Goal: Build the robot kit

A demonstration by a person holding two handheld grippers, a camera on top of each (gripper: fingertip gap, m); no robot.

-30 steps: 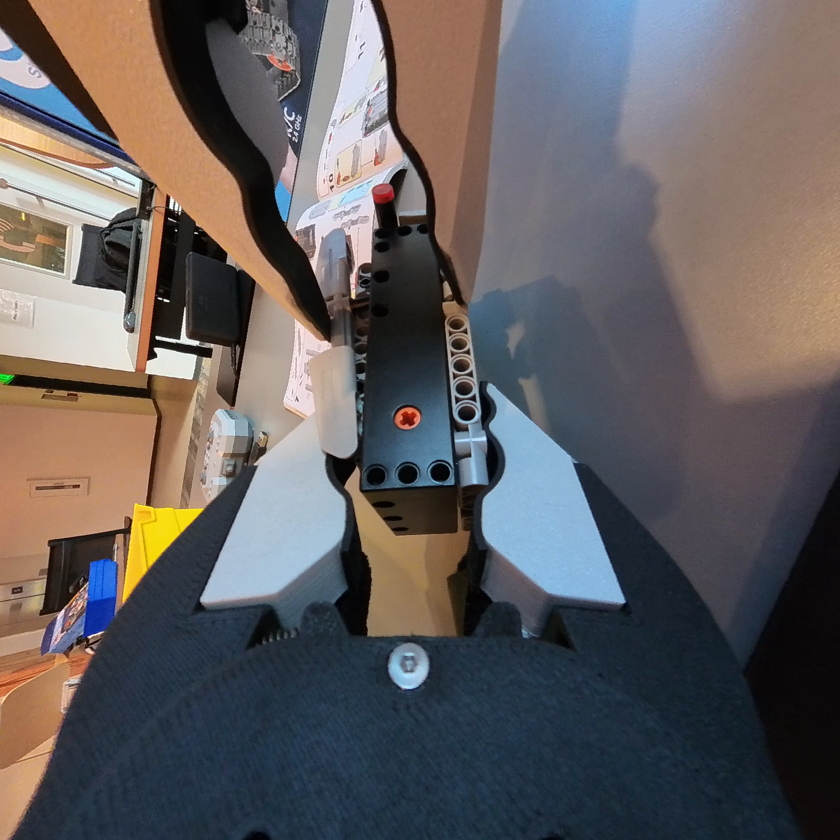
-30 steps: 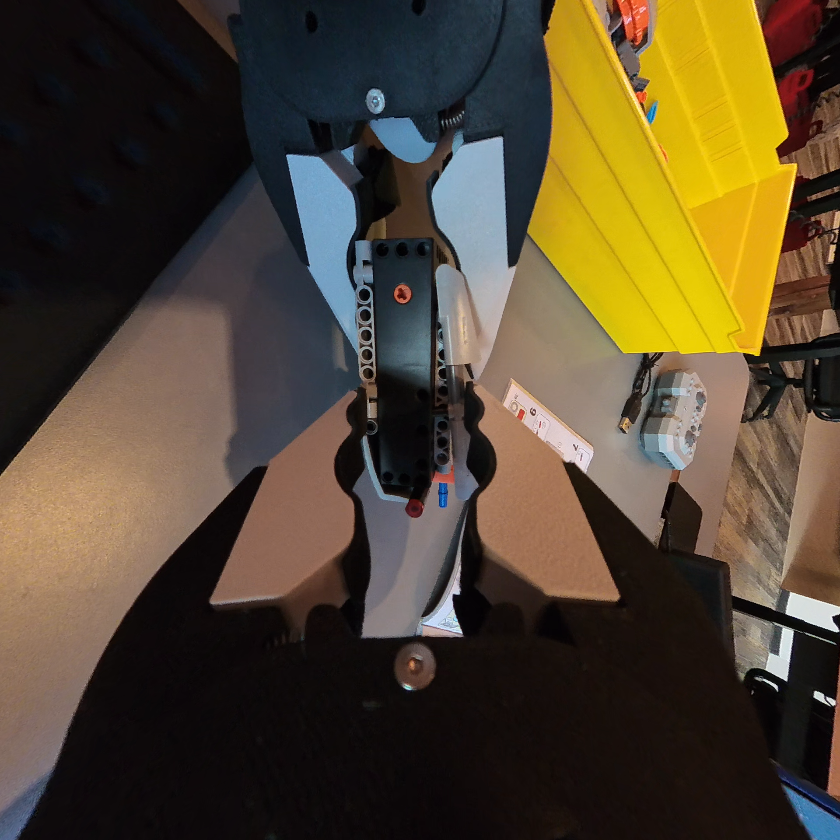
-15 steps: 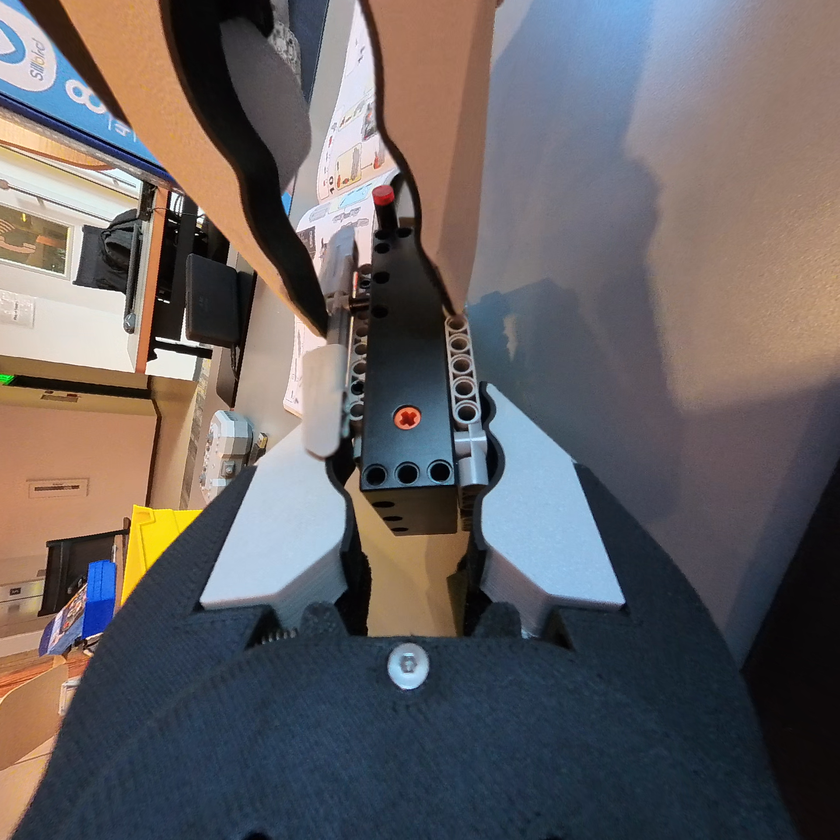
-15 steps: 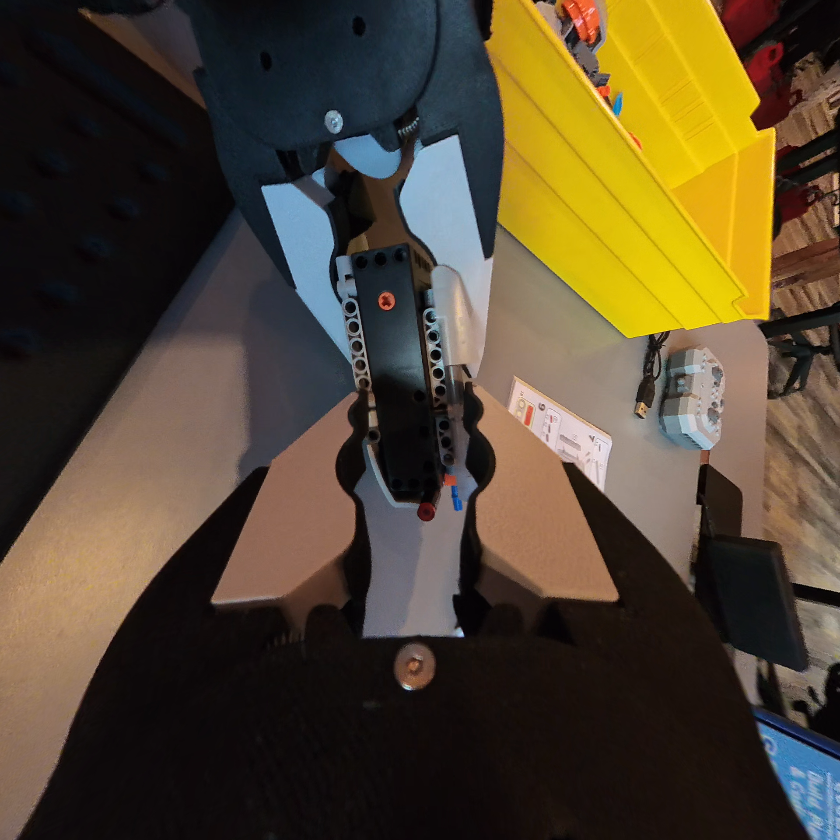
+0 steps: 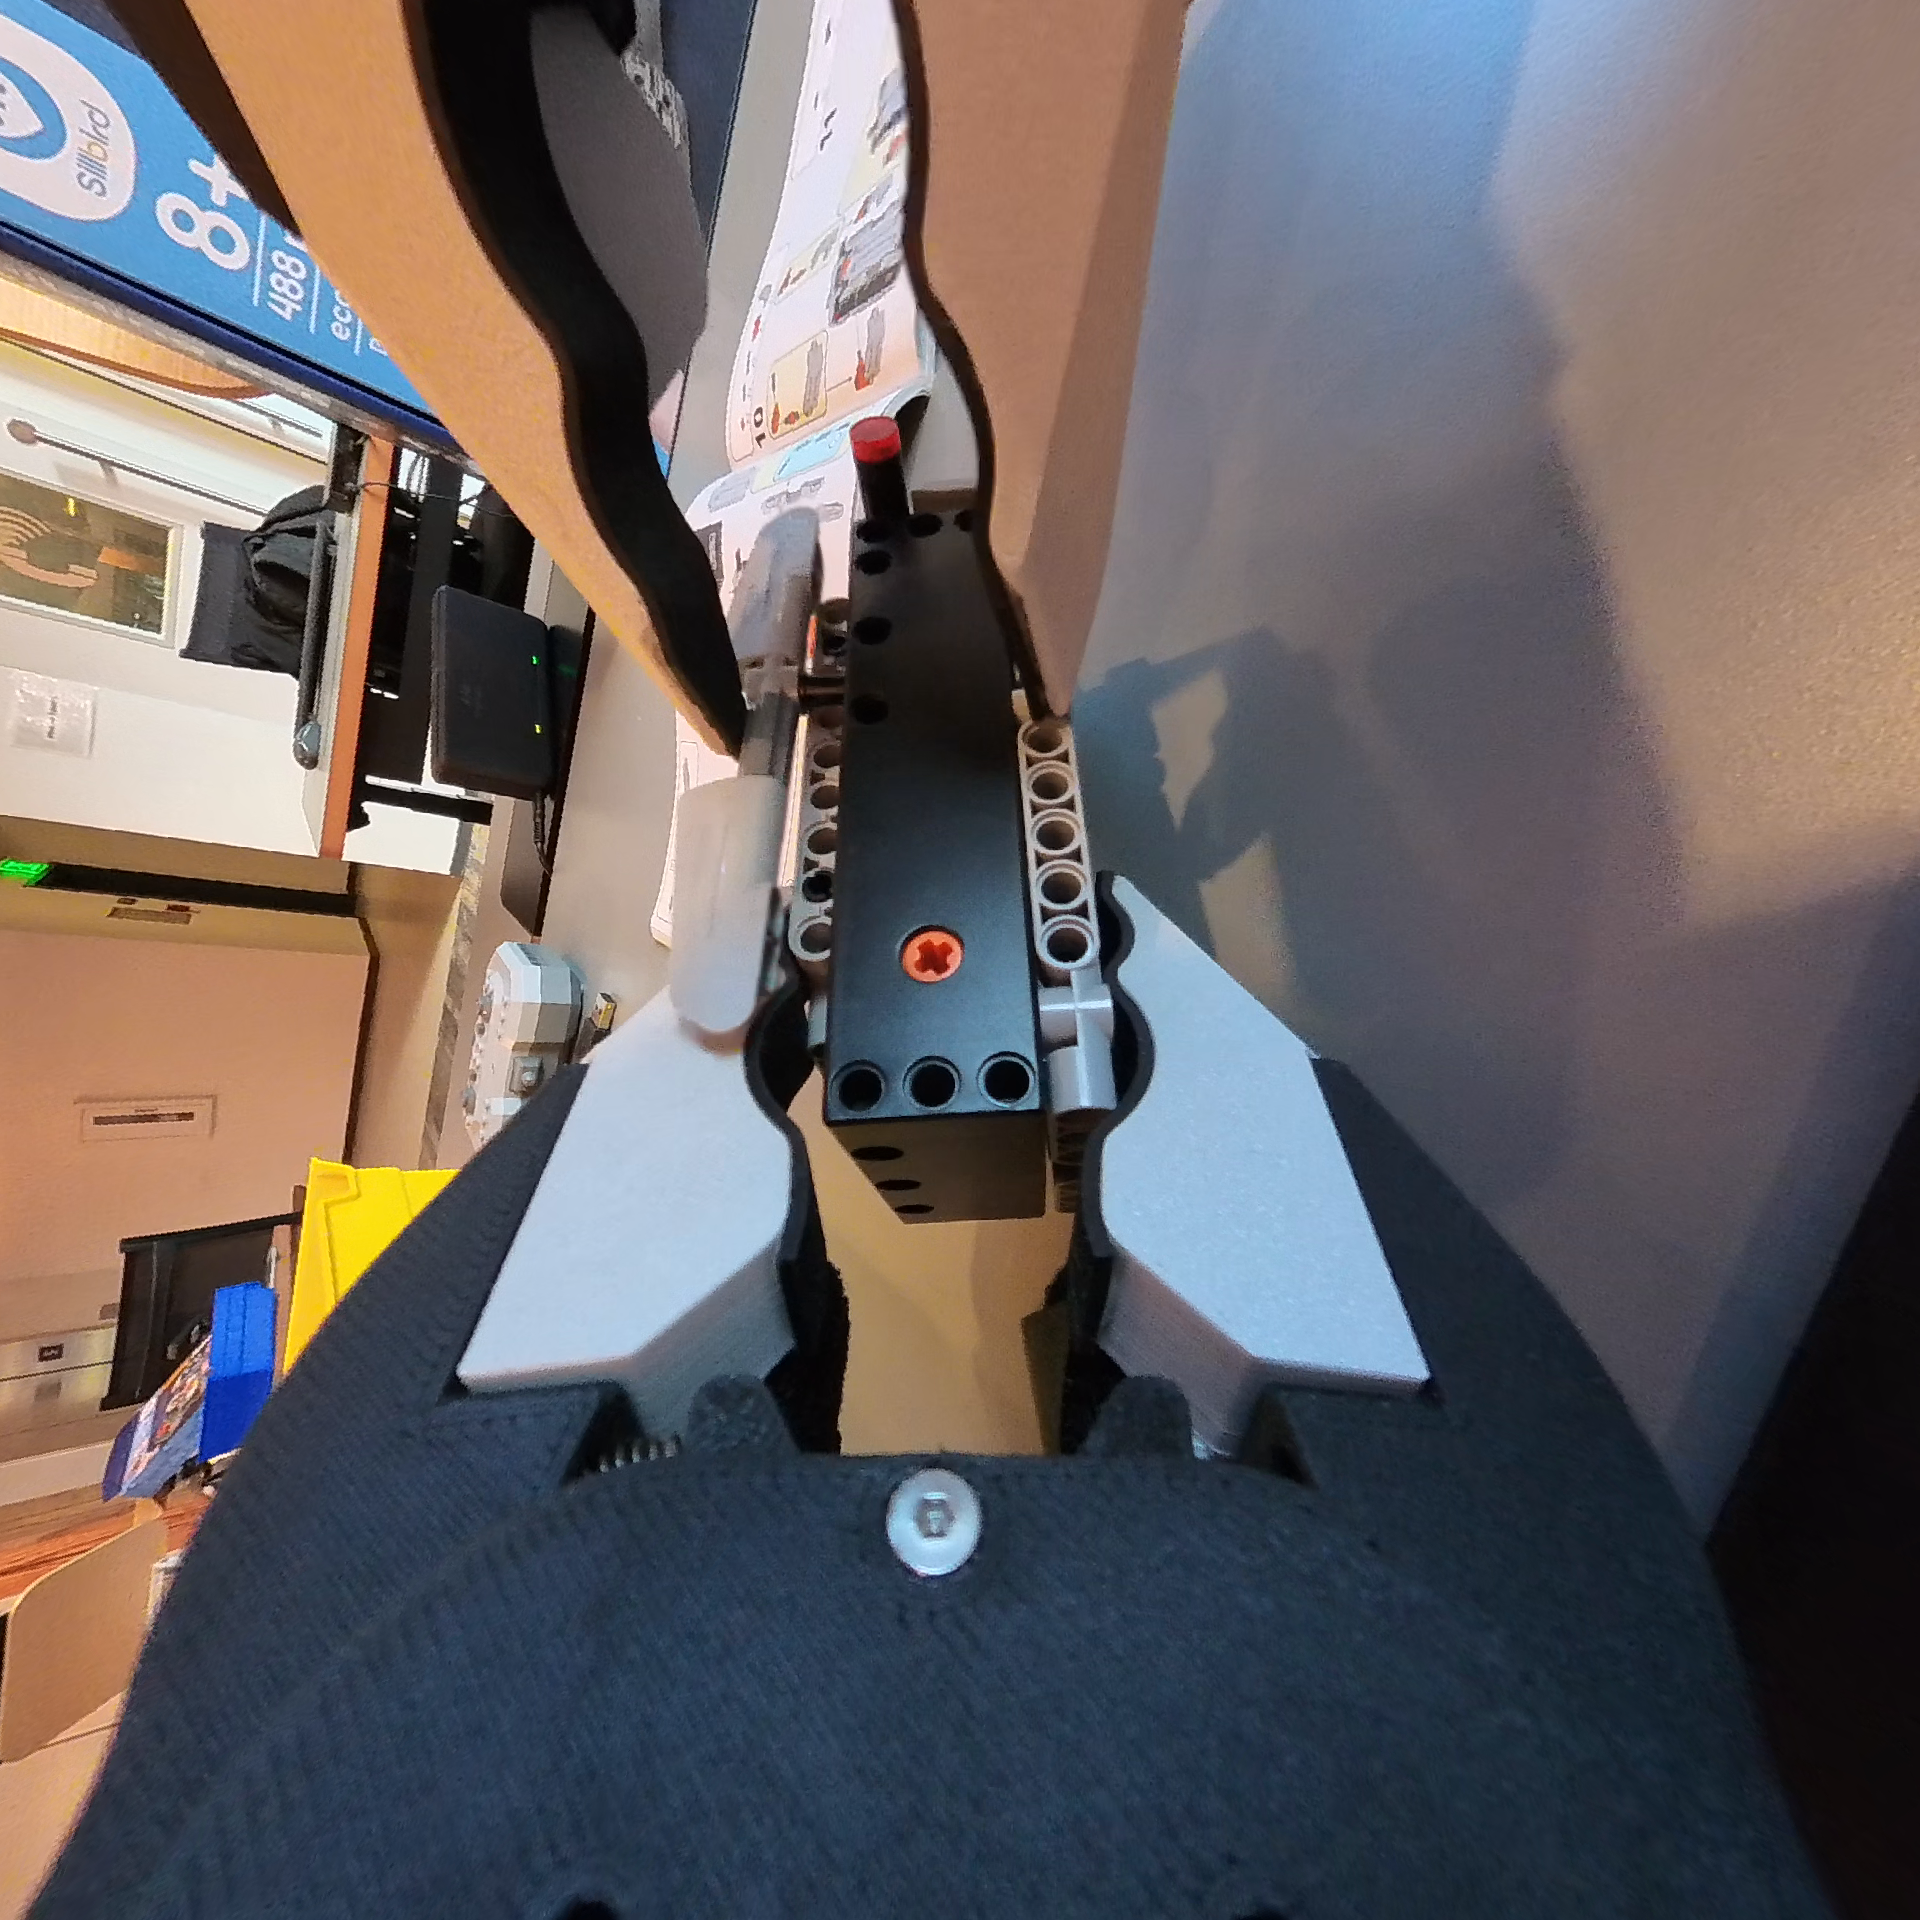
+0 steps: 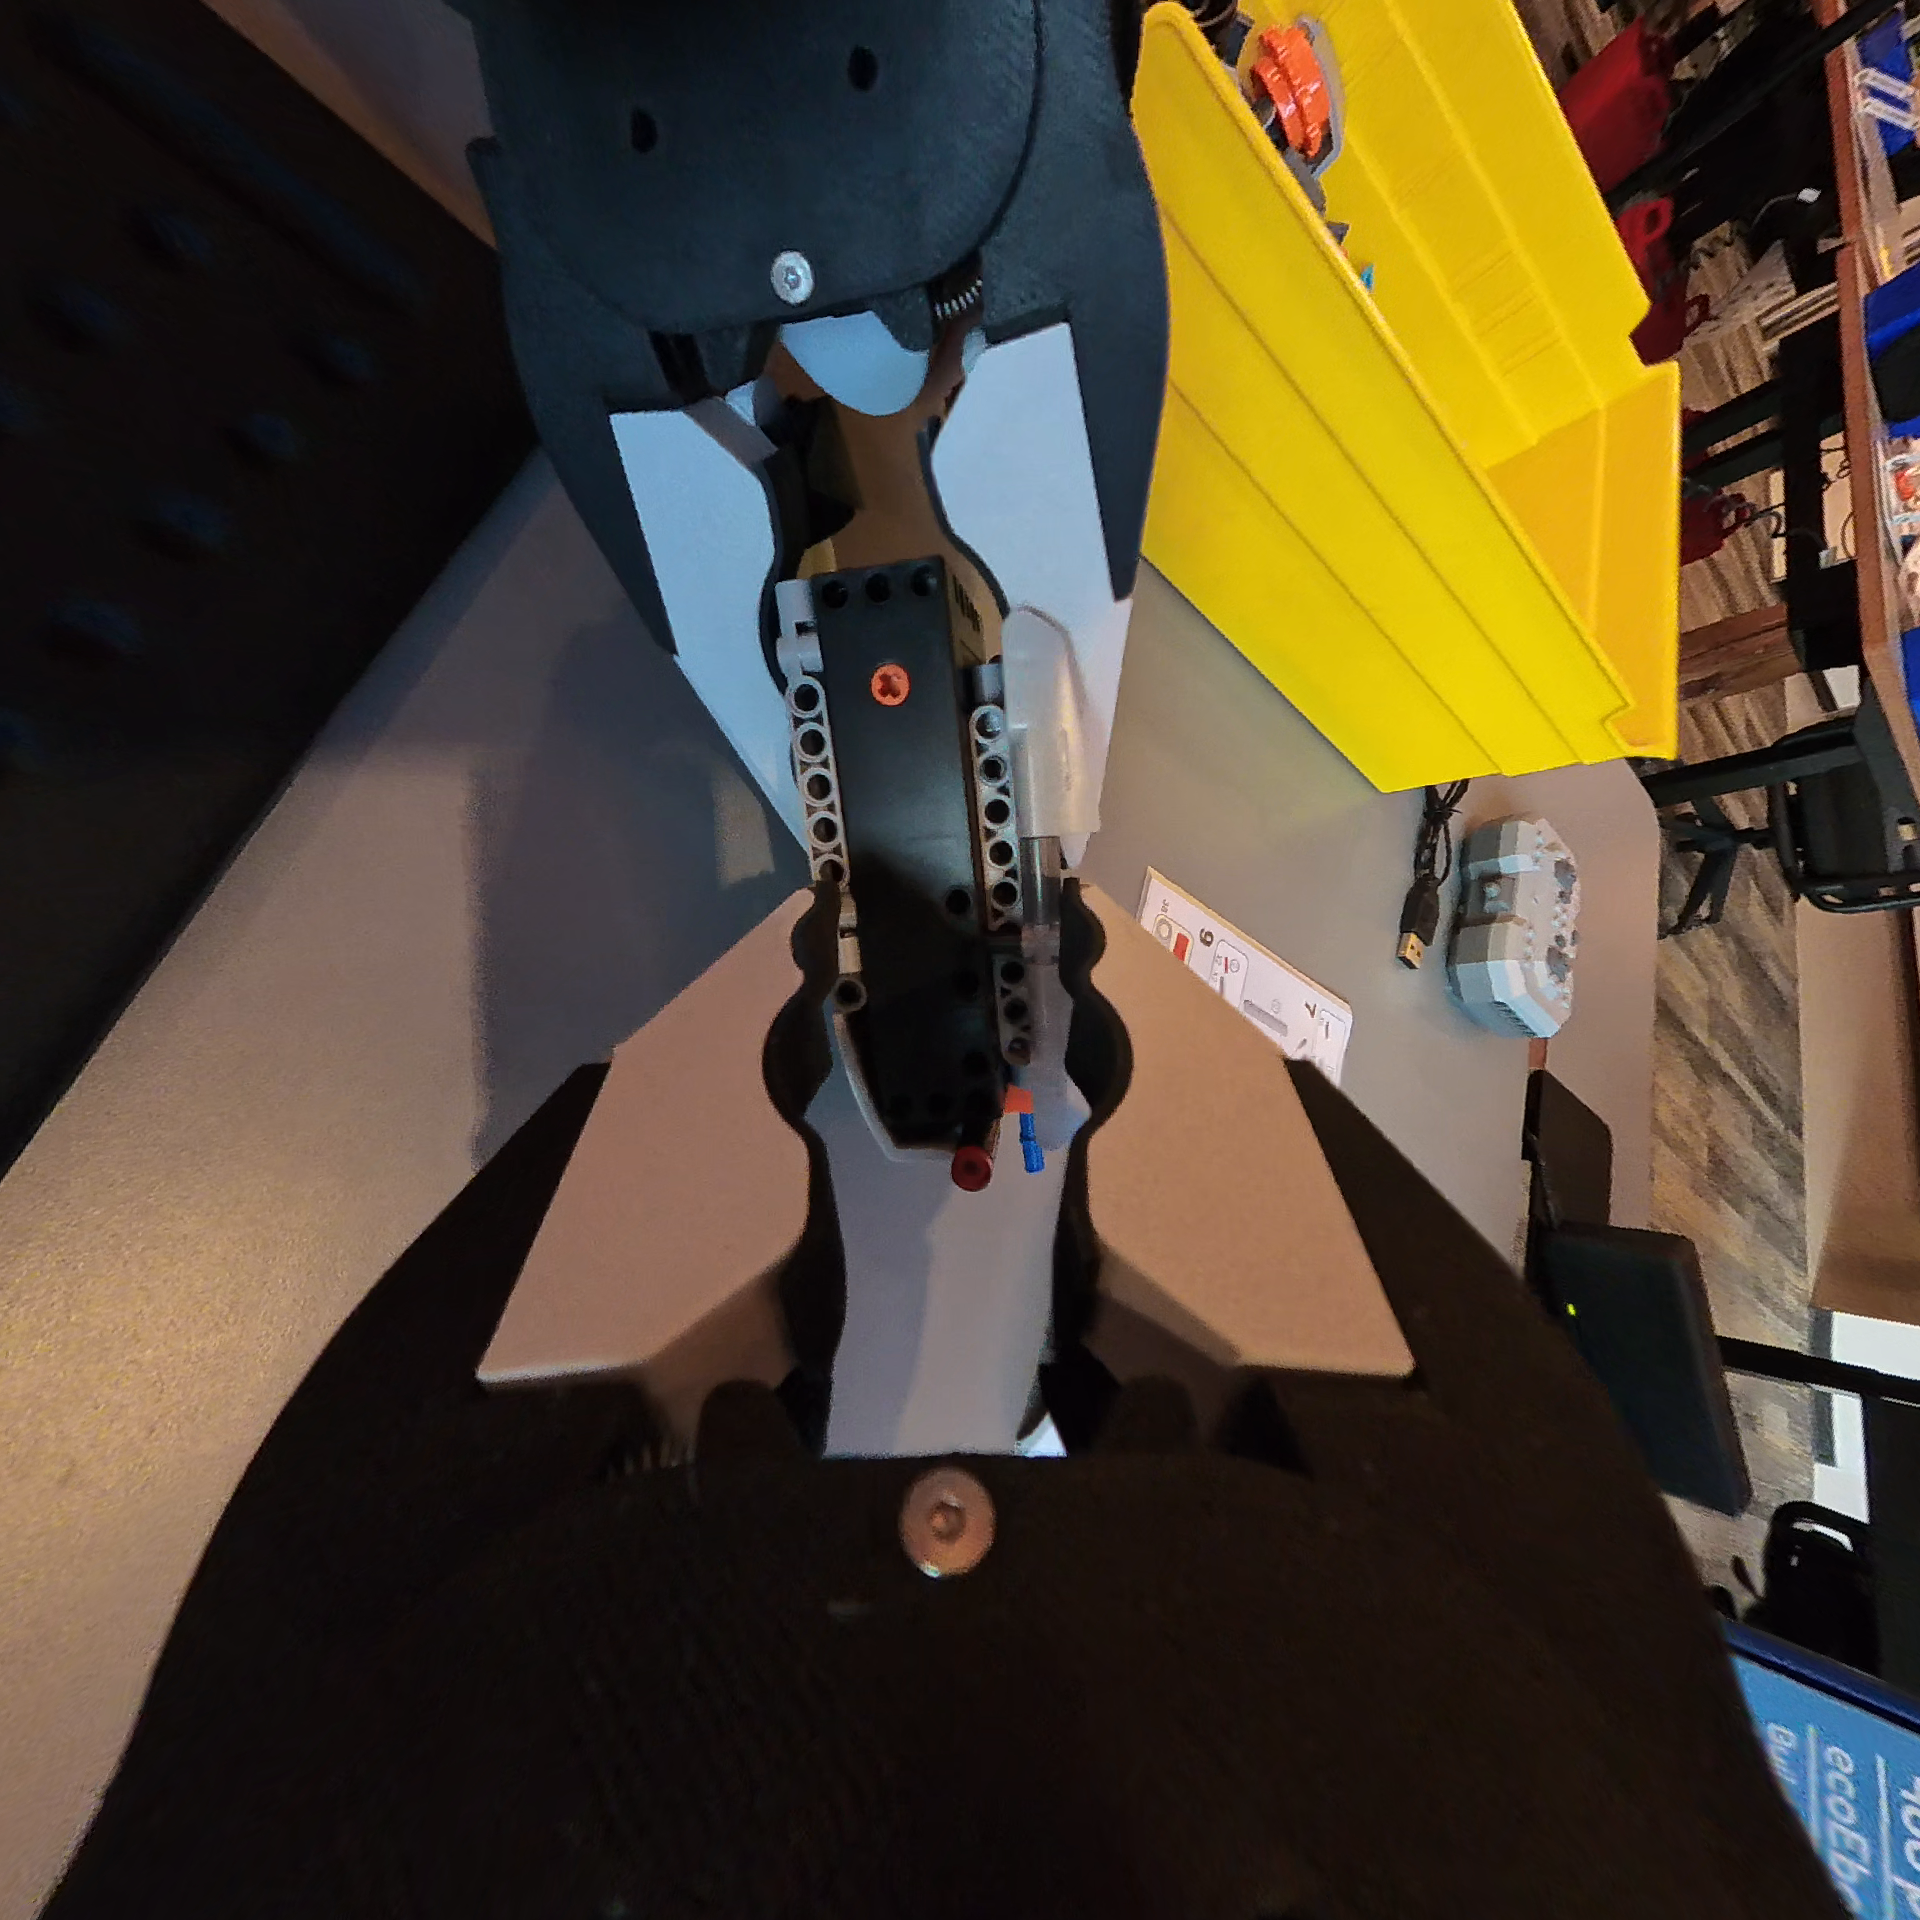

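Both grippers hold one brick assembly above the grey table (image 5: 1455,520). It is a long black block (image 5: 935,831) with grey holed beams (image 5: 1055,831) along both sides, an orange cross hole, a red pin (image 5: 875,442) at one end and a translucent part (image 5: 722,914) on one side. My left gripper (image 5: 935,987), with grey fingers, is shut on the end near the orange hole. My right gripper (image 6: 945,914), with tan fingers, is shut on the red-pin end (image 6: 971,1166). They face each other tip to tip. A small blue pin (image 6: 1031,1151) sits by the red one.
A yellow bin (image 6: 1403,416) with parts stands on the table beyond the grippers. An instruction sheet (image 6: 1247,966), a grey hub with a cable (image 6: 1512,956) and a black box (image 5: 488,686) lie on the table. A blue carton (image 5: 156,208) is at the side. The grippers' ends are close to 4 centimetres from one another.
Both grippers stay shut on the assembly. The right gripper has turned a little, so the bin and table shift in its view. The translucent part has swung slightly toward the left finger.
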